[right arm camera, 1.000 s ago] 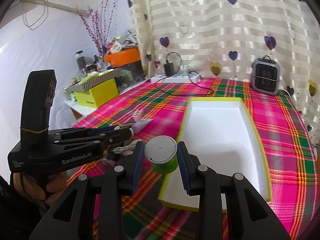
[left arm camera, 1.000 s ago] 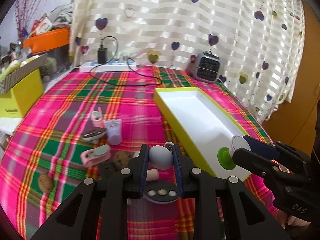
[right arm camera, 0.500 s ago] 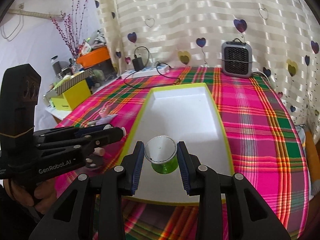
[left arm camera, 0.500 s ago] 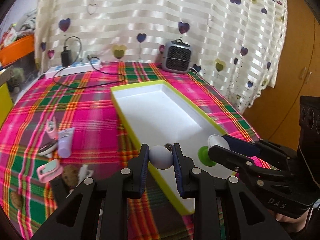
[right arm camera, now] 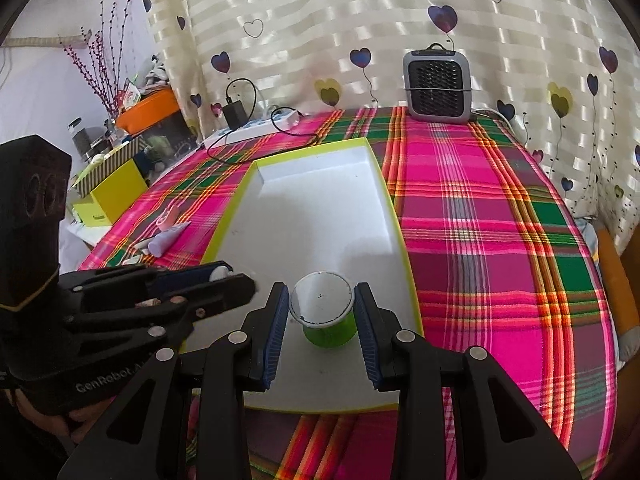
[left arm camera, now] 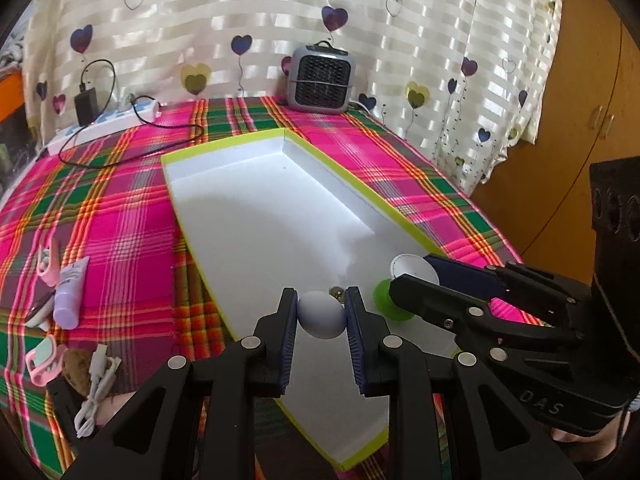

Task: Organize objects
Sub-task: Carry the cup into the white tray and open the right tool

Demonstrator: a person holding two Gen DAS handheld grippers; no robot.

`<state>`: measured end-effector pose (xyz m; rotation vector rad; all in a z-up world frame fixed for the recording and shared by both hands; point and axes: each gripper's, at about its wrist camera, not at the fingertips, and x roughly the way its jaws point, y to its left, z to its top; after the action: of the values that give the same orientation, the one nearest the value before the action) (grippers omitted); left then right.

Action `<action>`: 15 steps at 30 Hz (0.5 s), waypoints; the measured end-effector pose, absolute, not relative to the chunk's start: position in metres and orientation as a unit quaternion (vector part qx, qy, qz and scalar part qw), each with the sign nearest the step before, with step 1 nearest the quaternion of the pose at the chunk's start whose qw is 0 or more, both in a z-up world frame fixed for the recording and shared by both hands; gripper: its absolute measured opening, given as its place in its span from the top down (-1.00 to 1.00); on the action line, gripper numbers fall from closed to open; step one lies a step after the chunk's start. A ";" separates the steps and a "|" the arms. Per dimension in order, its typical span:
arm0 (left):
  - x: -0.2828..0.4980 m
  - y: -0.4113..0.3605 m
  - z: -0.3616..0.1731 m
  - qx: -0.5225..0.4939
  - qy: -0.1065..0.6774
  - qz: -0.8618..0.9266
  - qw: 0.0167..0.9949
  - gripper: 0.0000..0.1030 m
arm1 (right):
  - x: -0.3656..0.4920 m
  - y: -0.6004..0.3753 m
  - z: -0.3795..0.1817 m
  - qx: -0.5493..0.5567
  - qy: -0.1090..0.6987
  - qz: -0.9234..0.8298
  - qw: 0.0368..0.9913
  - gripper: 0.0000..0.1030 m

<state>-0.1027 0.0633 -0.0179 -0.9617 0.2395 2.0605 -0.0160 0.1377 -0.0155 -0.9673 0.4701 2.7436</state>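
L gripper (left arm camera: 322,314) jaws clenched on pale egg-shaped ball (left arm camera: 322,314), R gripper (right arm camera: 322,312) jaws grasping green cup w/ white lid (right arm camera: 325,315), both over near end of white tray (left arm camera: 224,156) w/ lime rim on plaid bench (right arm camera: 480,208).

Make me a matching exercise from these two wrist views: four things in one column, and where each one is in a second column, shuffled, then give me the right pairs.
Things
1. pale egg-shaped ball
2. green cup
3. grey fan heater
4. lilac tube

Places
A. at the far edge of the table, against the curtain
B. between the fingers of the right gripper
C. lying on the plaid cloth, outside the tray
D. between the fingers of the left gripper

Pairs: 1-D, 2-B, 3-A, 4-C
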 end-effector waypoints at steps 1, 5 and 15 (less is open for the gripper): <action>-0.103 0.064 -0.019 -0.385 0.096 0.819 0.414 0.57 | -0.016 0.138 -0.015 -0.326 0.160 0.926 0.099 0.32; -0.103 0.066 -0.023 -0.392 0.096 0.814 0.416 0.57 | -0.015 0.140 -0.015 -0.323 0.165 0.926 0.103 0.32; -0.099 0.060 -0.017 -0.377 0.092 0.823 0.414 0.55 | -0.010 0.137 -0.012 -0.312 0.159 0.931 0.107 0.30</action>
<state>-0.0988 0.0604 -0.0169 -0.9479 0.2320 2.0685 -0.0101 0.1371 -0.0123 -0.9177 0.4692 2.7391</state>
